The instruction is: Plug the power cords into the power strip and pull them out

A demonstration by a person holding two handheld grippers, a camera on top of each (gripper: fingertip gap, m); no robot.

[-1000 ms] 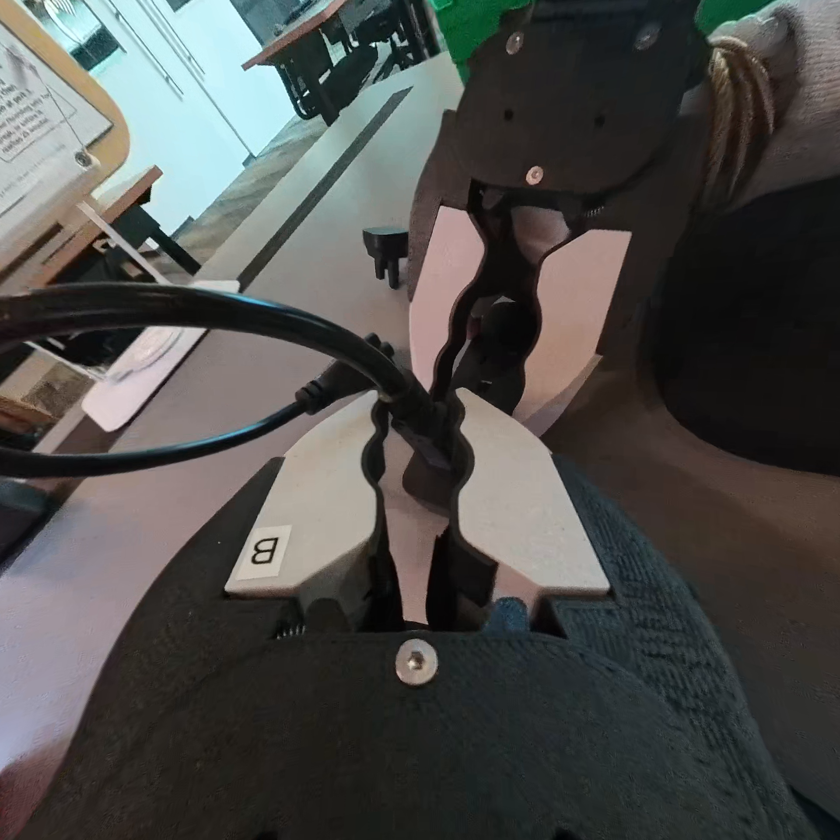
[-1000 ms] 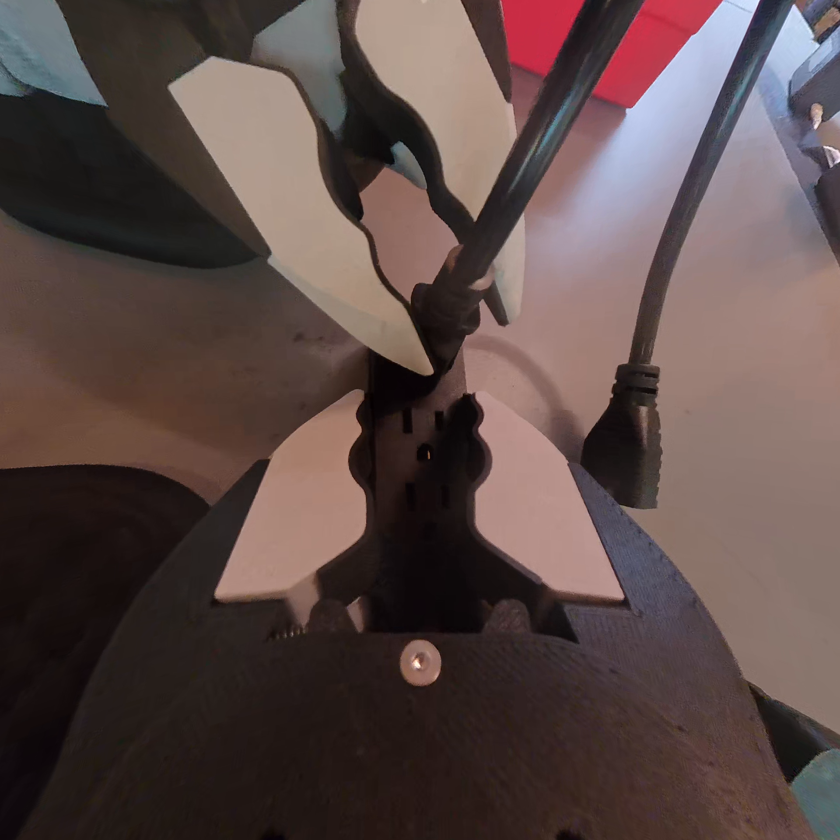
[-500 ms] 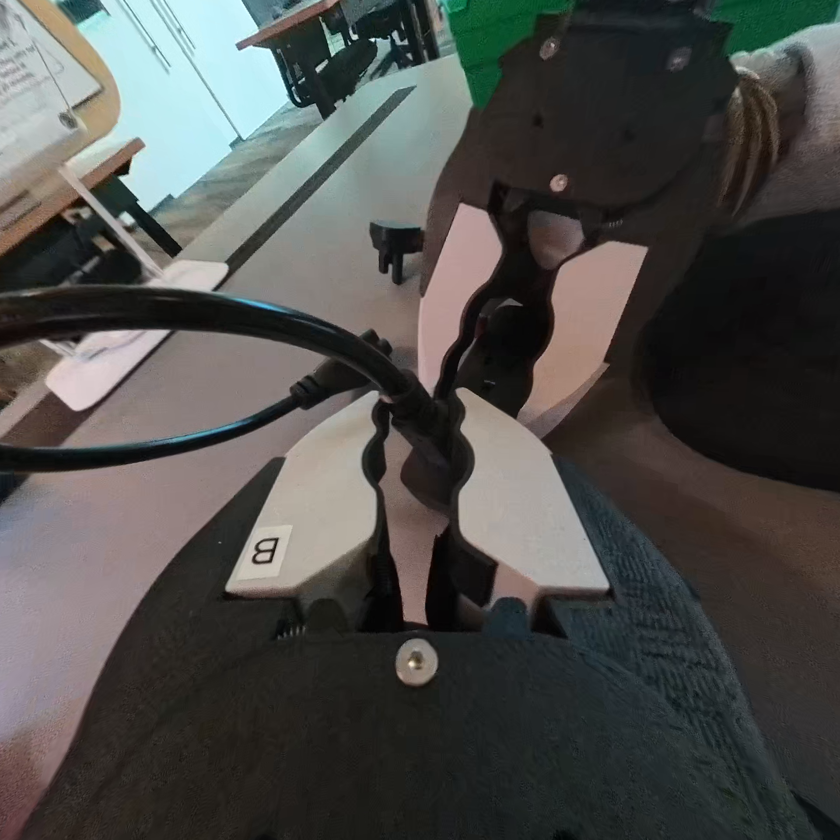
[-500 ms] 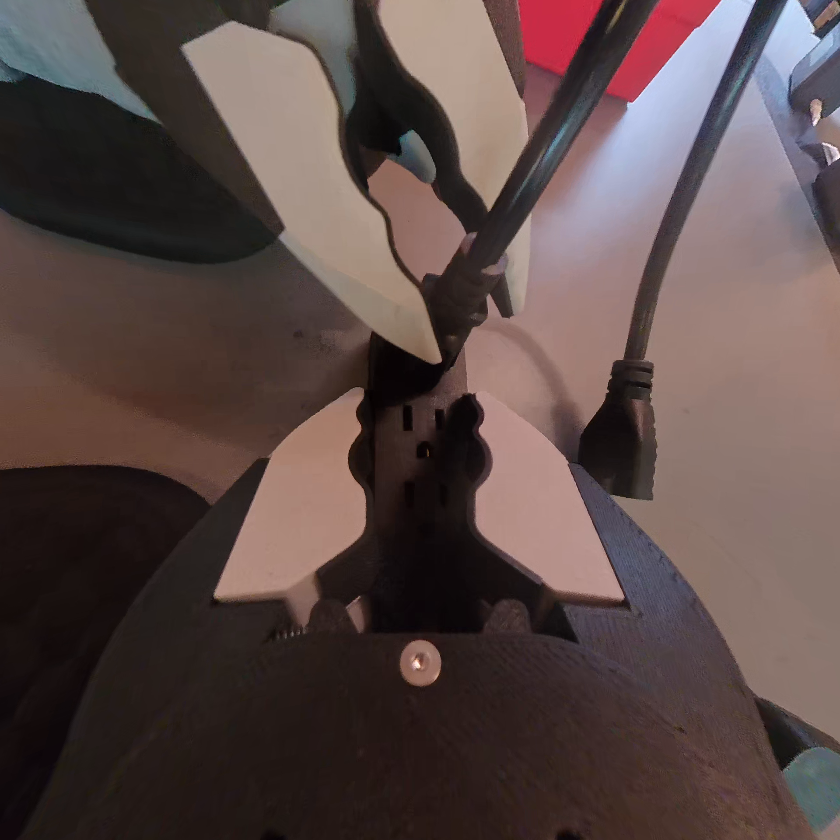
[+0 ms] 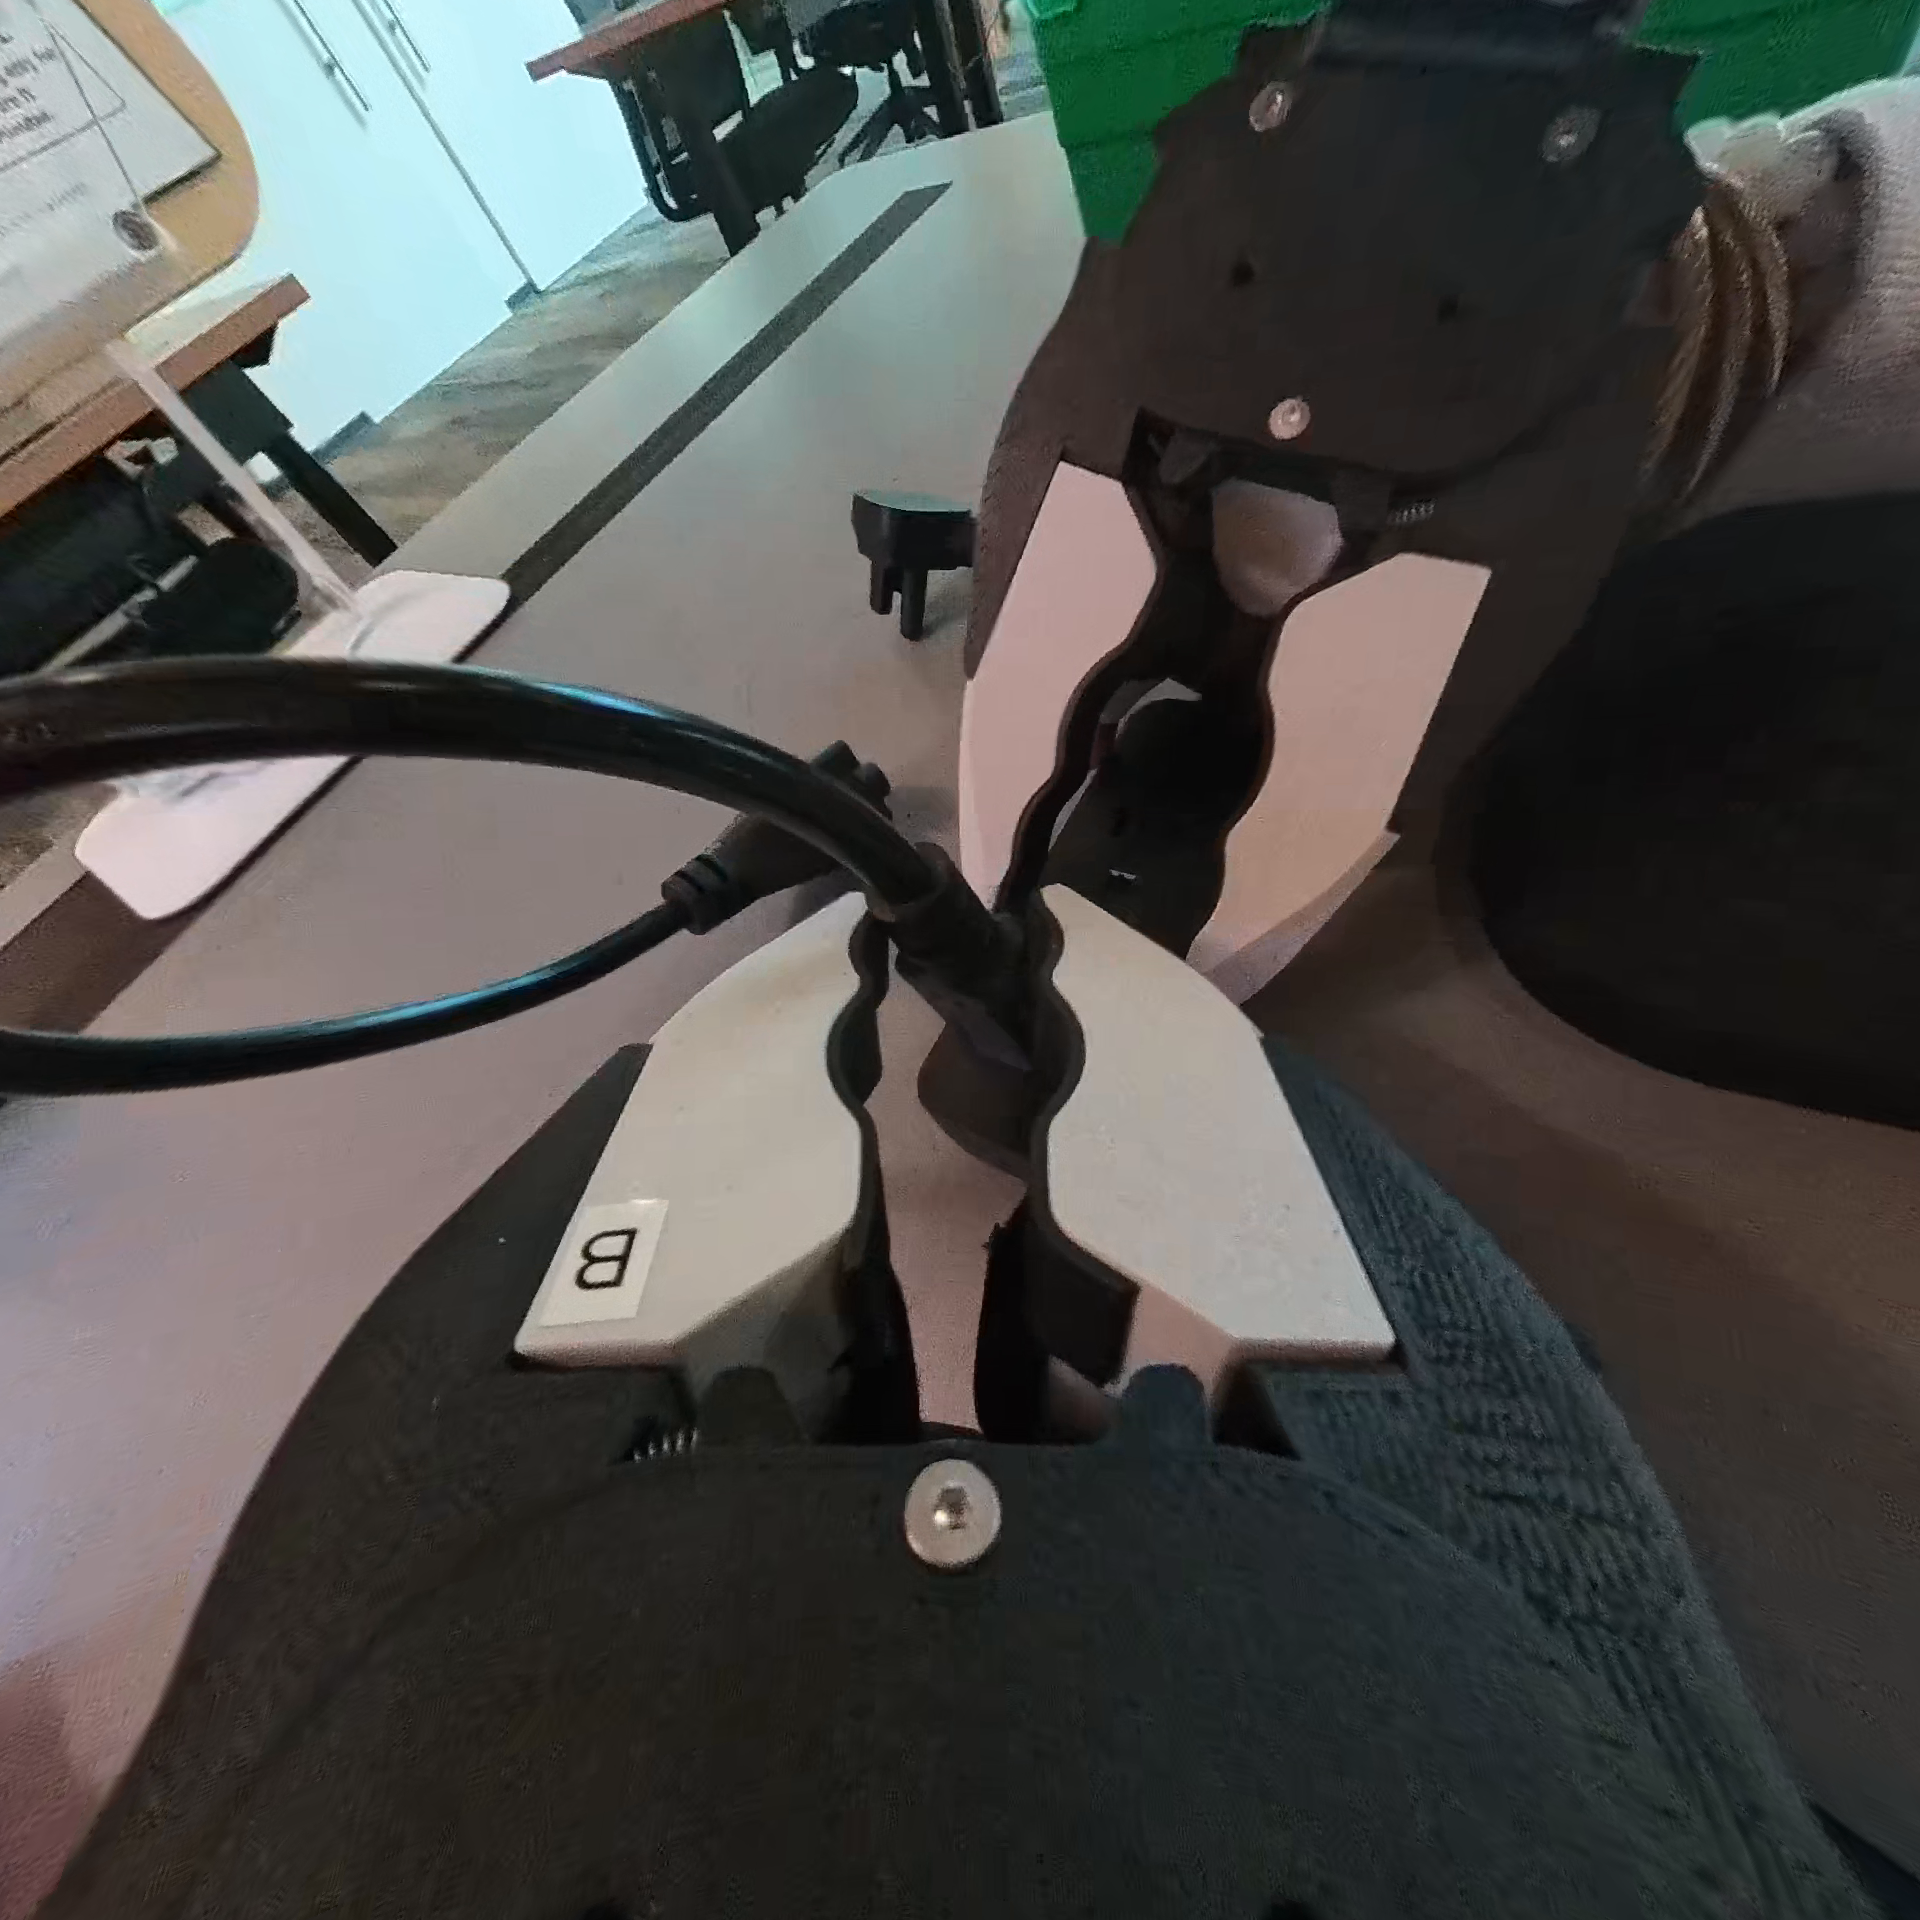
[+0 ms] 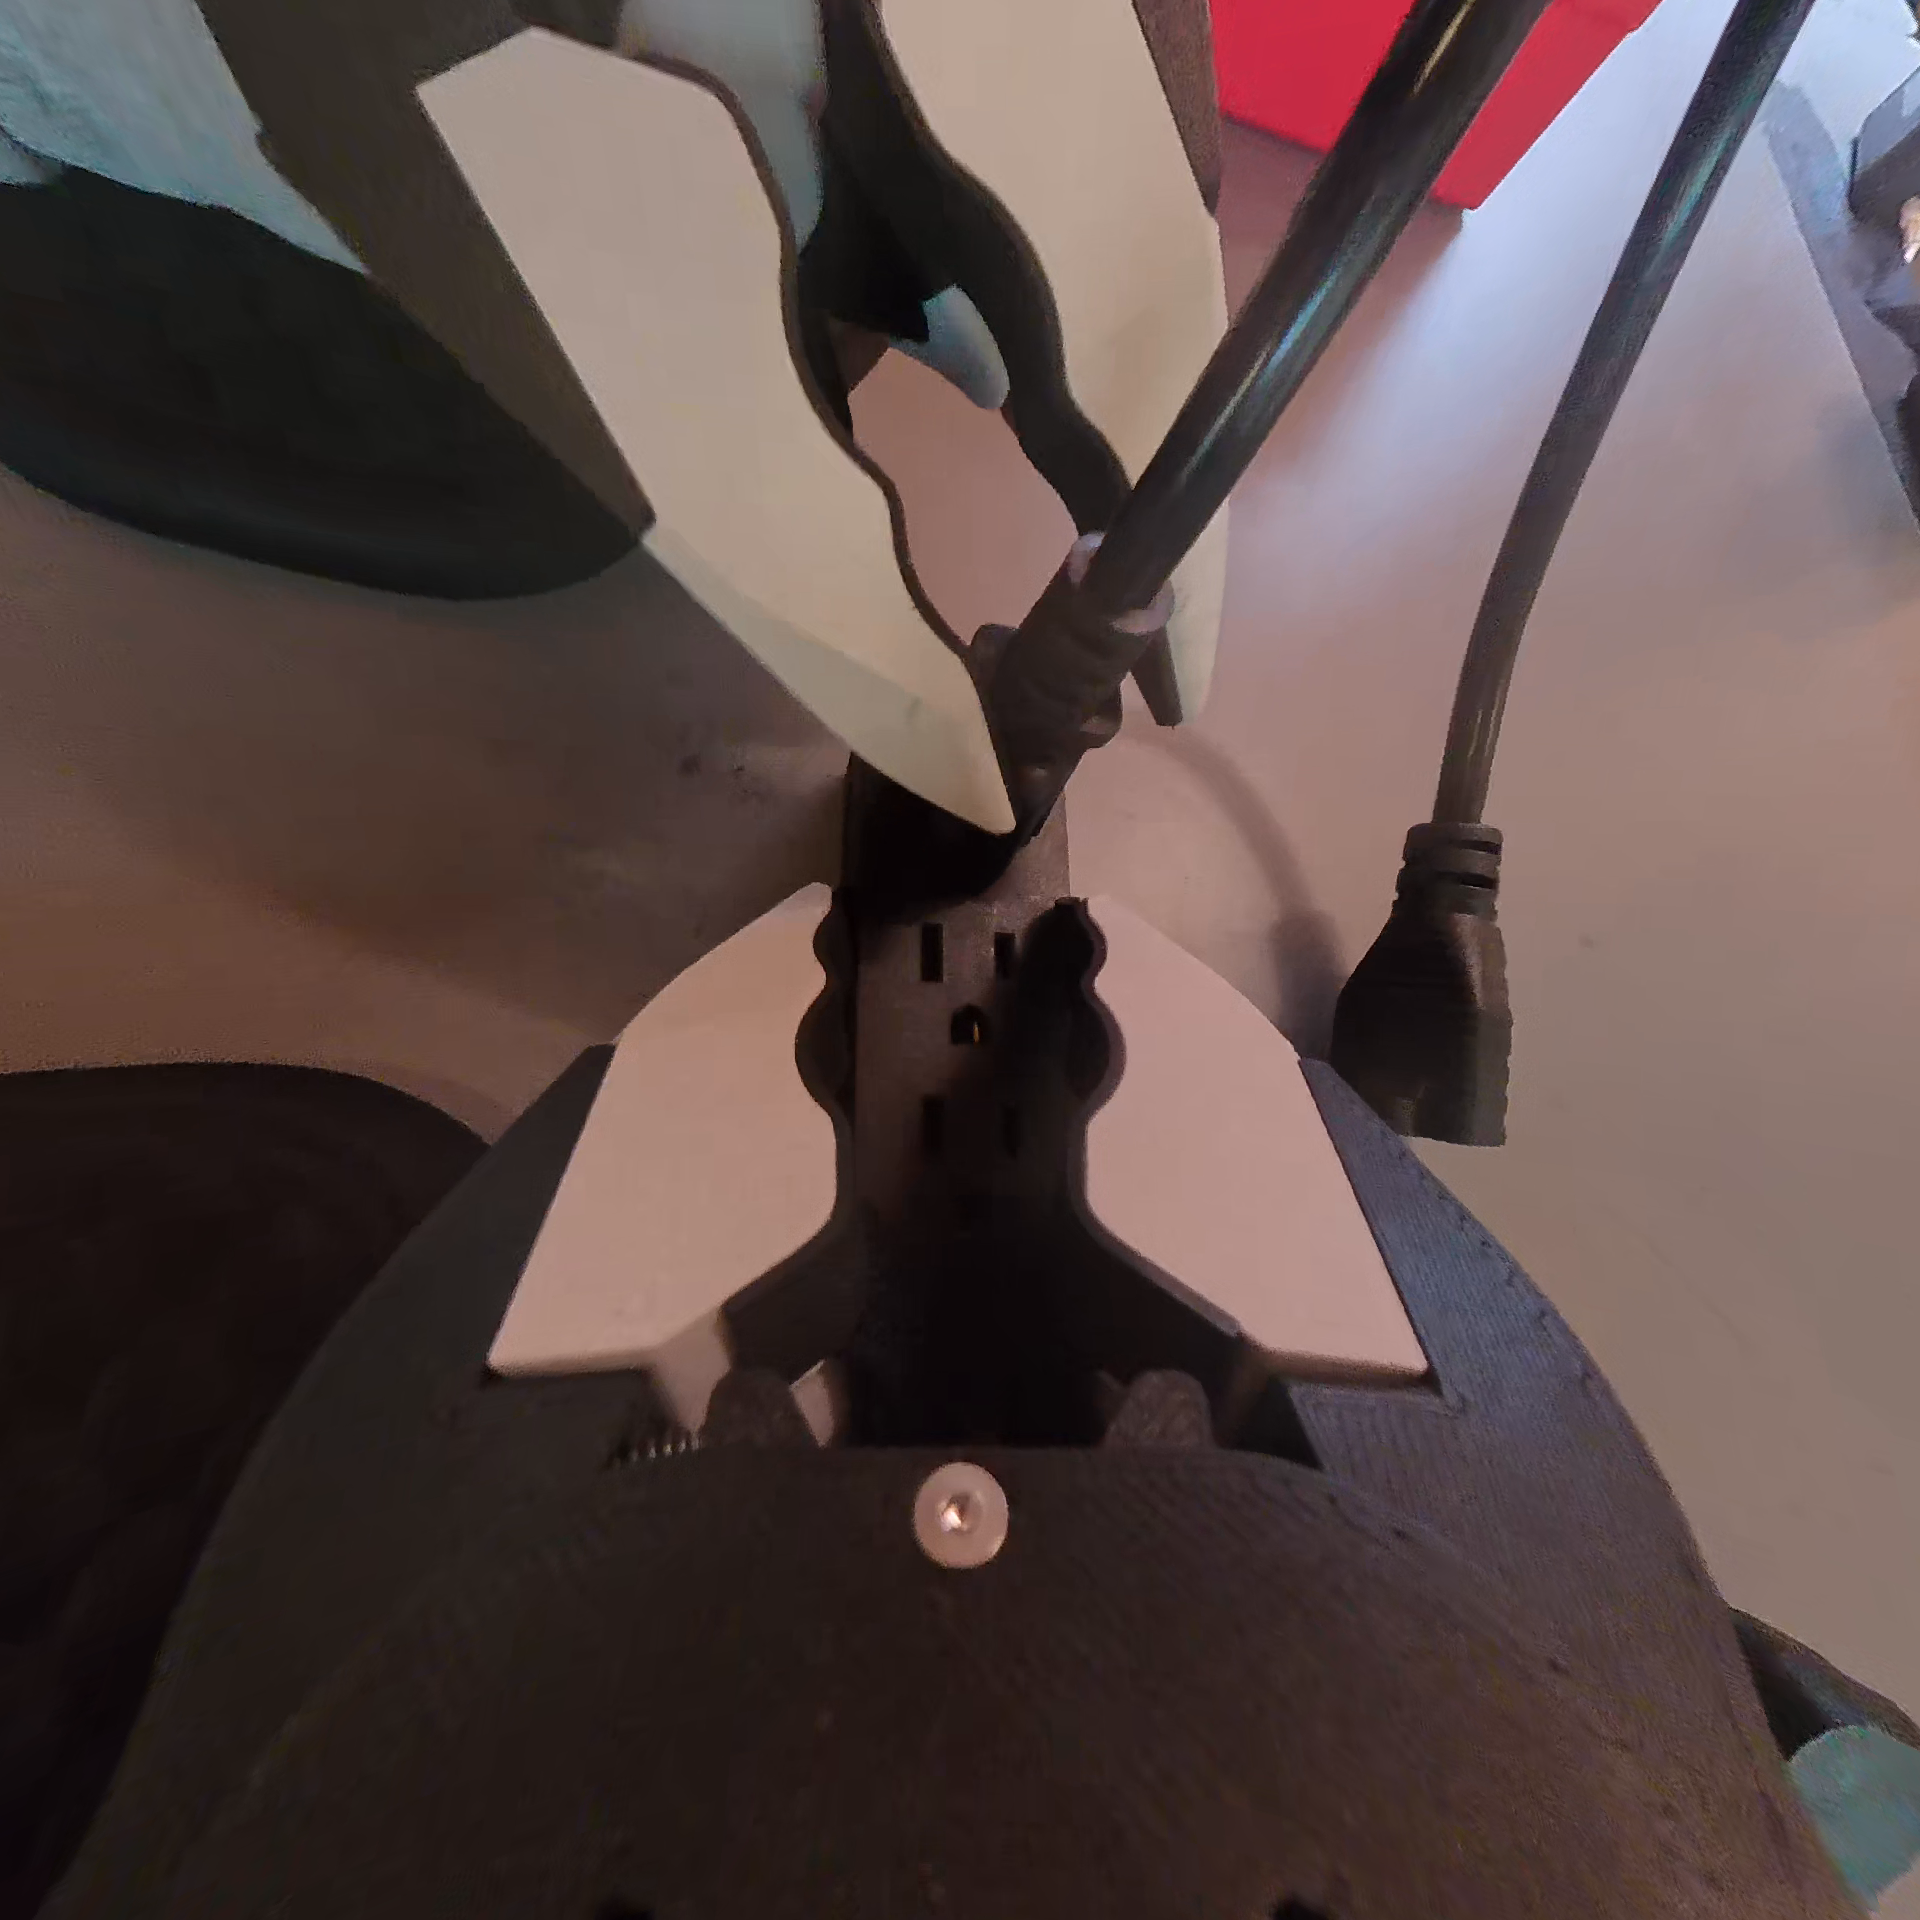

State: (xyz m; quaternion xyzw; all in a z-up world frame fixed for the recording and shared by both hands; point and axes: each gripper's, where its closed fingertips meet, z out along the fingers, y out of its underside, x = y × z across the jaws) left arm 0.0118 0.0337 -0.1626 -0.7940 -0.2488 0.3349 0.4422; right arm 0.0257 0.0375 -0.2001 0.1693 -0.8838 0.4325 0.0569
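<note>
Left gripper (image 5: pixel 961 997) pinches the stiff plug (image 5: pixel 977 1023); right gripper (image 6: pixel 961 1023) clamps the rigid strip (image 6: pixel 951 1039); the cord (image 5: pixel 436 717) is springy.

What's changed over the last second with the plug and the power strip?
Very little. The left gripper has drawn slightly nearer the right gripper, tilting a bit, still shut on the plug at the end socket of the power strip. Whether the plug went deeper is unclear. The right gripper stays clamped on the strip; the loose cord end hasn't moved.
</note>
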